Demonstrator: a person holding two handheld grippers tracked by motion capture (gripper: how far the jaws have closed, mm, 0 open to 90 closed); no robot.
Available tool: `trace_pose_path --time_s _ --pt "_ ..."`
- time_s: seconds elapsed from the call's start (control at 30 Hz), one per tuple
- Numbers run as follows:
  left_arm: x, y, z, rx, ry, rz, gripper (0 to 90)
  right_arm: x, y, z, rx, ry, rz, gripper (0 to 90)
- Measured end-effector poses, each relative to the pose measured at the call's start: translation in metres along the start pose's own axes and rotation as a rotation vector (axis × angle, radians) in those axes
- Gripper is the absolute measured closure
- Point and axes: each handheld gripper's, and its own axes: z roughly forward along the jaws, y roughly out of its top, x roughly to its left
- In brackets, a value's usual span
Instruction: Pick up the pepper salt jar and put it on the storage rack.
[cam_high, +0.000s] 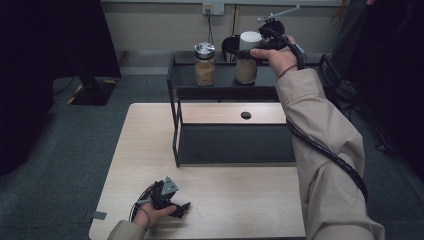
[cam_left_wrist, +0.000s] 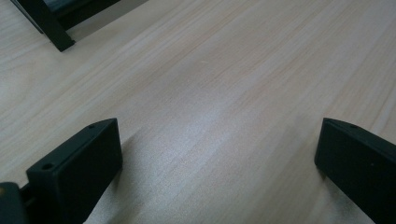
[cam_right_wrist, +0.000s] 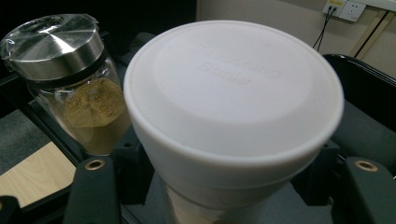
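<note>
Right sleeve (cam_high: 325, 165) reaches up toward twelve o'clock over the desk (cam_high: 225, 200) to the black shelf (cam_high: 225, 82). On its top tier the right gripper (cam_high: 252, 51) has the white-lidded jar (cam_right_wrist: 233, 107) between its jaws, though whether they press it I cannot tell. A steel-capped jar (cam_high: 204, 64) stands just beside it at nine o'clock. At seven o'clock the left gripper (cam_high: 172, 200) rests on the desk, jaws wide apart.
</note>
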Motion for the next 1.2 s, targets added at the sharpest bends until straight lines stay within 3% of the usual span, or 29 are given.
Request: trace_pose_path --time_s 0.2,0.77,1.2 --pt "0.0 0.0 0.0 0.0 0.0 0.0 0.0 -0.001 0.0 0.0 0.001 0.004 -0.011 34.3" --pt "-0.001 0.0 0.0 0.001 0.002 -0.002 0.0 0.007 -0.014 -0.016 -0.023 -0.022 0.019 1.8" --pt "-0.001 -0.001 0.0 -0.003 0.005 -0.007 0.0 0.001 -0.048 -0.035 -0.033 0.028 0.029 0.0"
